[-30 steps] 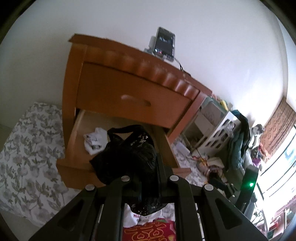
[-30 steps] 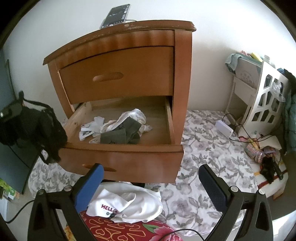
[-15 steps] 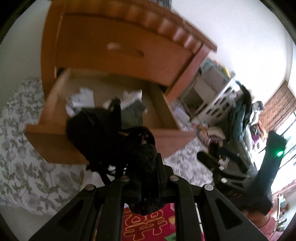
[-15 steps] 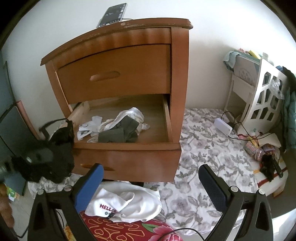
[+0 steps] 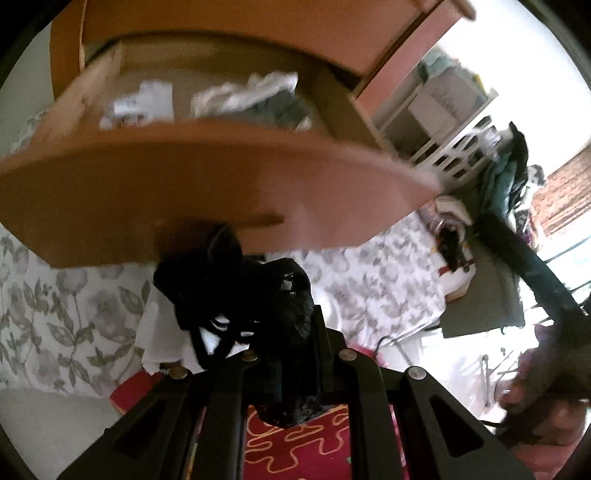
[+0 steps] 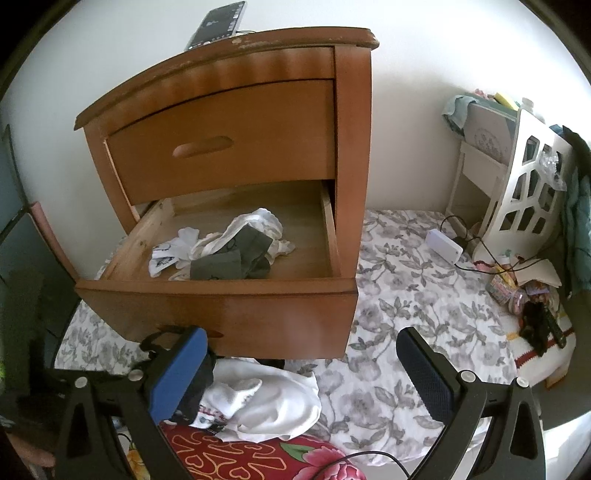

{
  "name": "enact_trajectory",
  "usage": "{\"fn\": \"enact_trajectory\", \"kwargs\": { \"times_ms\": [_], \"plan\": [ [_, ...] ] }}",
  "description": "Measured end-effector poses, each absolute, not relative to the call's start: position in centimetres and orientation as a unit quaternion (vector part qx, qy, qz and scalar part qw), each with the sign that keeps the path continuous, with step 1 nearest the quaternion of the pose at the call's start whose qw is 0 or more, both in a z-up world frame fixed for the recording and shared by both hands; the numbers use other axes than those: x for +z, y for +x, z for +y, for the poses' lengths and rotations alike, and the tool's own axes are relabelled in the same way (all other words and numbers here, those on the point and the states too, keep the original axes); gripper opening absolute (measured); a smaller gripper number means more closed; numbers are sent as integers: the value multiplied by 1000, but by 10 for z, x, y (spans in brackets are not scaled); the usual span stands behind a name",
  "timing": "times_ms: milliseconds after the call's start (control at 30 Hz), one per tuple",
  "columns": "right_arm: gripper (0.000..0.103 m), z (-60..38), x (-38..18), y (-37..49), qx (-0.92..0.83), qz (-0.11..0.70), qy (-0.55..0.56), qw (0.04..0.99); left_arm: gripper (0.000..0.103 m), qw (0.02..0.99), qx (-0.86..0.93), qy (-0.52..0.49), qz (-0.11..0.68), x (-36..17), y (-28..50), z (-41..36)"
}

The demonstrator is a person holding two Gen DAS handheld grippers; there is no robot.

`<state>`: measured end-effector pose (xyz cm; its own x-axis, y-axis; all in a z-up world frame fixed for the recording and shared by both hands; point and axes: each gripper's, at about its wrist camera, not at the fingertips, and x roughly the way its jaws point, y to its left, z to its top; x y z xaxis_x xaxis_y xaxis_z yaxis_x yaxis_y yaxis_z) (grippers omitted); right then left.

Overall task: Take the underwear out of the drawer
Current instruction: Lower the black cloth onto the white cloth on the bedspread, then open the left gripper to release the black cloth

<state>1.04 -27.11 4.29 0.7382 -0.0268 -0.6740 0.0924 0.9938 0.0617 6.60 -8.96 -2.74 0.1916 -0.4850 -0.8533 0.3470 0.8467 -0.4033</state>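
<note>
1. Two tongs are in my hands; my left tongs (image 5: 291, 354) are clamped tight on a bunch of black underwear (image 5: 255, 299), which bulges up between and over the fingers.
2. That black underwear is out of the drawer (image 6: 218, 306), held just in front of and below the drawer's wooden front panel, above a white garment (image 6: 266, 402) lying on the floral sheet (image 6: 399, 317).
3. In the right wrist view, a little of the black fabric and my left tongs show at lower left, behind my own blue-padded finger (image 6: 177, 373).
4. My right tongs (image 6: 303, 373) stand wide apart with nothing between them, pointing toward the nightstand (image 6: 351, 155).
5. Its lower drawer is pulled open; inside lie white pieces (image 6: 177, 247) and dark grey pieces (image 6: 236, 254) of clothing in a loose heap.
6. Its upper drawer (image 6: 221, 140) is closed, and a phone (image 6: 218, 22) leans against the wall on top.
7. A red patterned cloth (image 6: 236, 458) lies under the edge of the white garment, nearest to me.
8. To the right of the nightstand stands a white cut-out rack (image 6: 524, 184), with a white box (image 6: 443, 247) and cables on the sheet beside it.
</note>
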Motion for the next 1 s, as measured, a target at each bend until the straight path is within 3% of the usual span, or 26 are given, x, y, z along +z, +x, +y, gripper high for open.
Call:
{"fn": "enact_trajectory", "kwargs": {
  "times_ms": [267, 567, 733, 1000],
  "plan": [
    [103, -270, 38, 13, -29, 366, 44, 929, 12, 730, -240, -35, 639, -87, 67, -101],
    [103, -269, 34, 15, -26, 373, 44, 927, 13, 721, -220, -38, 656, -109, 68, -100],
    [103, -269, 34, 16, -29, 371, 45, 927, 46, 729, -224, -40, 646, -98, 70, -91],
    [103, -270, 35, 15, -29, 370, 44, 927, 54, 744, -236, -57, 622, -66, 74, -77]
  ]
}}
